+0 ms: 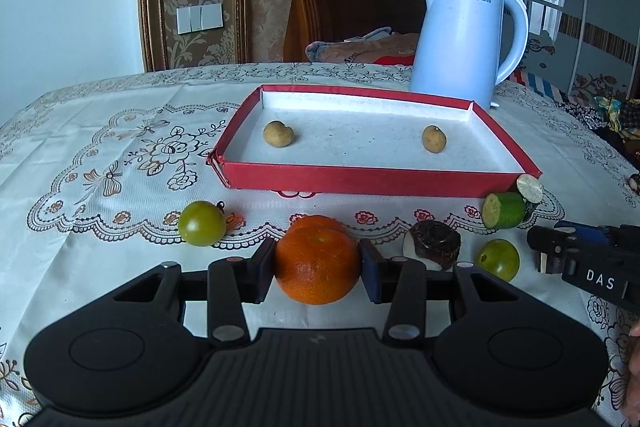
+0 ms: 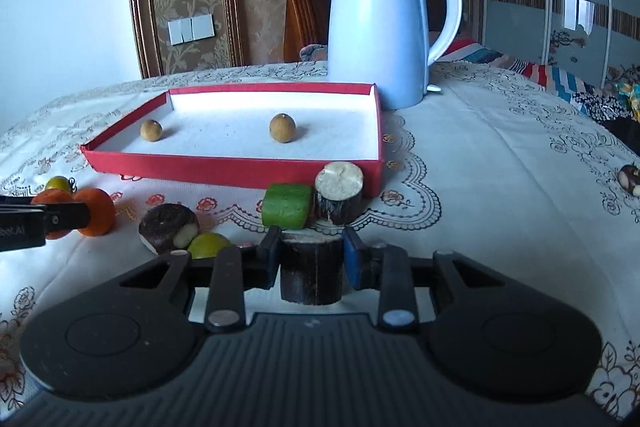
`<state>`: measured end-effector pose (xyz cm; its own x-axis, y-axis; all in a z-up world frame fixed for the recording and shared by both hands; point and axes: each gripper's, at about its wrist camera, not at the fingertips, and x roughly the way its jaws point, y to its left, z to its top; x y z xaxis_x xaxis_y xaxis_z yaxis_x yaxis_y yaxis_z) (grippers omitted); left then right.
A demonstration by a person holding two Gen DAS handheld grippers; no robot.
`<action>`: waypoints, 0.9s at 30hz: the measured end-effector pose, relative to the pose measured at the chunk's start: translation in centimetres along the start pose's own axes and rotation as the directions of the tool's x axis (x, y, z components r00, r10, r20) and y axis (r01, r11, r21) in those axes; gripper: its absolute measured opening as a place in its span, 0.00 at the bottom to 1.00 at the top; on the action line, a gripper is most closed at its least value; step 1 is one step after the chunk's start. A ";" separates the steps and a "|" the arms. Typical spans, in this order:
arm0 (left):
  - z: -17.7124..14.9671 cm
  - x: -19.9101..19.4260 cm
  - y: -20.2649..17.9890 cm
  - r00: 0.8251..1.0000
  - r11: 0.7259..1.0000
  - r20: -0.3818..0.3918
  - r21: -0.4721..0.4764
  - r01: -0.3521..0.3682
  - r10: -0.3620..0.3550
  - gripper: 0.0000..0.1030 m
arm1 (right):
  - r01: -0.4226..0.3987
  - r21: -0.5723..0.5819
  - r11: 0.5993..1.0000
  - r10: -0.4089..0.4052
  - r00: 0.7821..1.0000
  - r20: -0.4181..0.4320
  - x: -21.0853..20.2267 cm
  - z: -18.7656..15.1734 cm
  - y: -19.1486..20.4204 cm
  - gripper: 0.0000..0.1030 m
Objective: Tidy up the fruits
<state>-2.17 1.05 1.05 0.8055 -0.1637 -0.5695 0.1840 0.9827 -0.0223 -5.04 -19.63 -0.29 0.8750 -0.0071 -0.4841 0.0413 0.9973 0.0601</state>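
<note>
Step in hand: you are gripping one fruit in each tool, both on the near side of the red tray (image 1: 376, 183); only two longans are lying inside it.
Left gripper (image 1: 318, 265): you are clamping its fingers on the orange (image 1: 316, 263), in front of the tray's near wall.
Right gripper (image 2: 311, 254): you are squeezing the dark sugarcane piece (image 2: 312, 269), upright, near the tray's near right corner.
Next move, my judgement: you are needing a lift over the tray's near wall before letting go.
Unsure: whether either fruit is touching the tablecloth (image 1: 100, 155).
</note>
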 end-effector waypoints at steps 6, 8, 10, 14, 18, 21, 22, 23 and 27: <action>0.1 0.0 0.1 1.000 1.000 -0.002 -0.005 0.012 -0.012 0.42 | 0.029 0.021 0.999 -0.030 0.999 0.017 -0.9 -0.7 -0.7 0.68; 0.1 0.0 0.1 1.000 1.000 -0.002 -0.004 0.015 -0.015 0.42 | 0.035 0.029 0.999 -0.036 0.999 0.033 -1.4 -0.8 -1.1 0.69; 0.1 0.0 0.0 1.000 1.000 -0.002 -0.001 0.018 -0.018 0.42 | 0.045 0.027 0.999 -0.046 0.998 0.044 -1.8 -0.8 -1.1 0.70; 0.1 0.1 -0.4 1.000 1.000 -0.003 0.007 0.020 -0.020 0.42 | 0.071 0.001 0.998 -0.071 0.997 0.033 -1.3 -0.6 -0.9 0.74; 0.1 0.1 -0.6 1.000 1.000 -0.002 0.014 0.020 -0.020 0.42 | 0.048 -0.013 0.999 -0.048 0.999 -0.011 -0.4 -0.6 -0.7 0.62; 0.1 0.1 -0.6 1.000 1.000 -0.003 0.014 0.022 -0.022 0.42 | 0.022 0.009 1.000 -0.022 0.999 -0.031 0.0 -0.7 -1.0 0.42; 0.1 0.1 -0.7 1.000 1.000 -0.002 0.016 0.022 -0.022 0.42 | 0.010 0.014 1.000 -0.010 0.999 -0.035 0.1 -0.7 -1.0 0.38; 0.0 0.1 -0.7 1.000 1.000 -0.001 0.018 0.022 -0.022 0.42 | -0.001 0.015 1.000 0.002 0.999 -0.035 0.1 -0.7 -1.0 0.31; 0.0 0.1 -0.8 1.000 0.999 0.001 0.022 0.022 -0.022 0.42 | -0.001 -0.007 1.000 0.000 1.000 -0.026 0.0 -0.8 -0.5 0.29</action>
<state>-2.19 0.25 1.00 0.8019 -0.1858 -0.5678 0.2145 0.9766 -0.0166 -5.47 -20.03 -1.02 0.8624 -0.0047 -0.5063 0.0373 0.9978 0.0542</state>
